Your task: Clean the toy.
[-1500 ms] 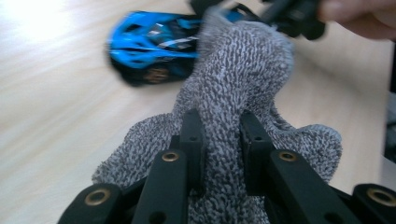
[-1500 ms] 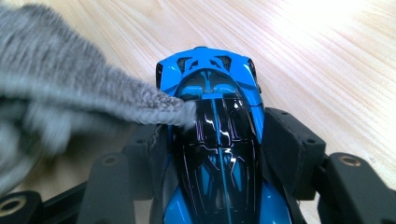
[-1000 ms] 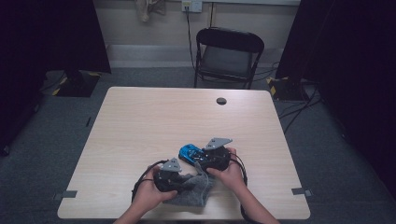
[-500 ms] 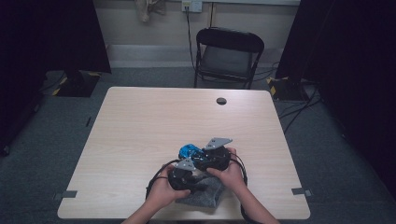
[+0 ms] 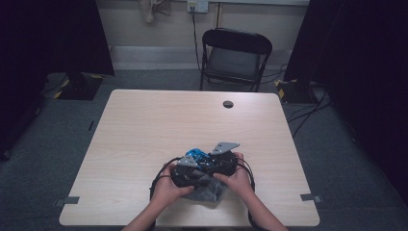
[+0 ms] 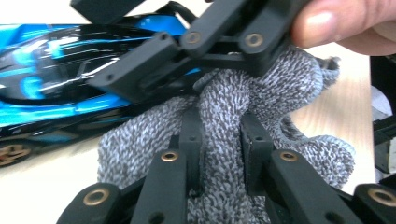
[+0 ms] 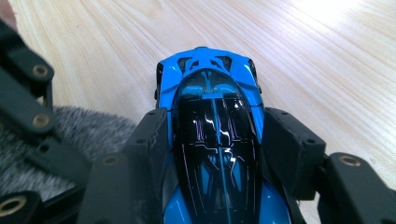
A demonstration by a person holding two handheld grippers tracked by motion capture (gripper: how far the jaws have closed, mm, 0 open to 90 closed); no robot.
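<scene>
A blue and black toy car [image 7: 212, 93] is clamped by its sides in my right gripper [image 7: 215, 126], nose pointing away over the wooden table [image 7: 327, 56]. My left gripper [image 6: 220, 122] is shut on a bunched fold of grey knit cloth [image 6: 299, 84], pressed up beside the car [image 6: 46, 79]. In the high view both grippers meet near the table's front edge: the left gripper [image 5: 188, 169], the right gripper [image 5: 211, 161], the car [image 5: 196, 155] between them, and the cloth [image 5: 208, 192] beneath the hands.
A small round black grommet [image 5: 228, 104] sits at the table's far side. Beyond the table [image 5: 144, 125] stands a black folding chair [image 5: 235, 57]. Cables trail on the floor at the right.
My left gripper has moved right and slightly away with the cloth, closing up against the car and the right gripper. The right gripper has stayed still.
</scene>
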